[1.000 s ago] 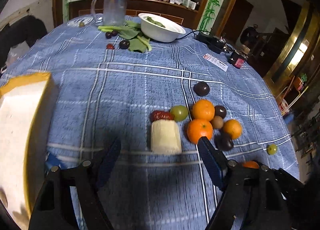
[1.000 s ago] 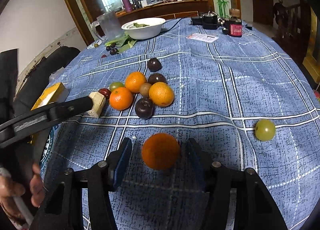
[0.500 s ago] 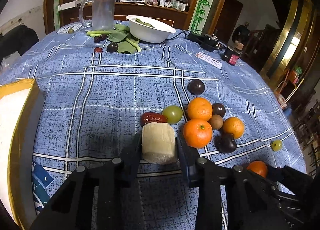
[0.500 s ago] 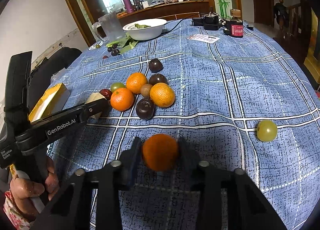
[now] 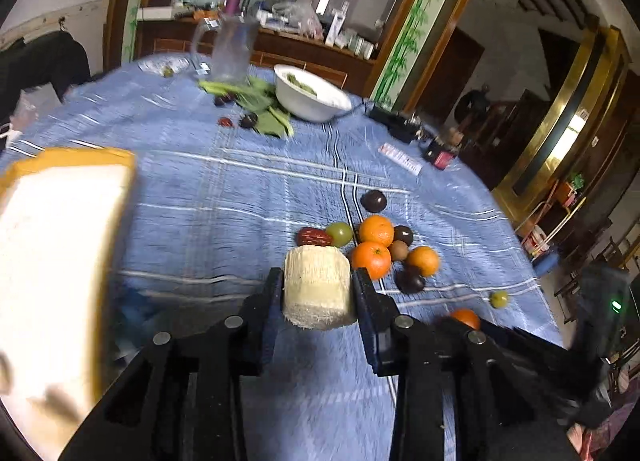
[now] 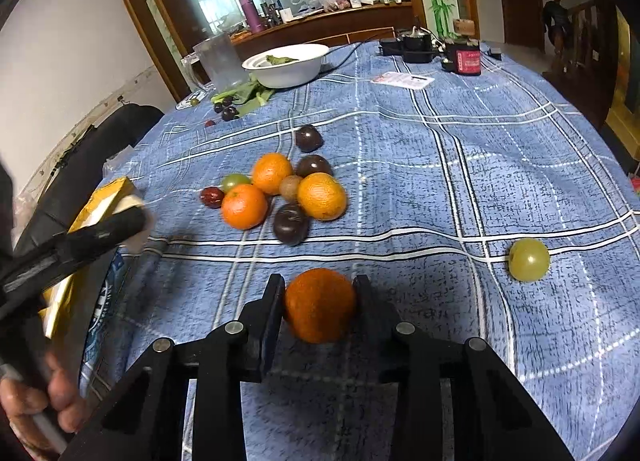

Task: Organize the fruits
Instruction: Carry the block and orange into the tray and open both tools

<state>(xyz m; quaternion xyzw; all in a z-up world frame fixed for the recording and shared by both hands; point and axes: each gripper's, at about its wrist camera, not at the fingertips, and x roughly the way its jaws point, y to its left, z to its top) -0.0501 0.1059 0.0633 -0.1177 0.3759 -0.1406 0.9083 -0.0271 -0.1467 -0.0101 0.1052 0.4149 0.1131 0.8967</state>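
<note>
four oranges: three in the cluster ahead of the right fingers (image 6: pixel 272 173) (image 6: pixel 244 206) (image 6: pixel 322 196), one between those fingers (image 6: pixel 320 305). two green grapes, one in the cluster (image 6: pixel 235 181), one right of the fingers (image 6: pixel 529 259). three dark plums in the cluster (image 6: pixel 309 138) (image 6: pixel 313 165) (image 6: pixel 291 223). one kiwi (image 6: pixel 290 187). one red date (image 6: pixel 212 197). one pale sugarcane chunk (image 5: pixel 318 287) between the left fingers. one white bowl (image 6: pixel 286 65). one clear jug (image 6: pixel 218 61).

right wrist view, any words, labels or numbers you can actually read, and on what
None can be read.
Red label on the black device: too small.
White card: print too small.
Blue-and-white round logo beside the yellow box: letters cut off, unreadable.
Left tongs: blurred.
</note>
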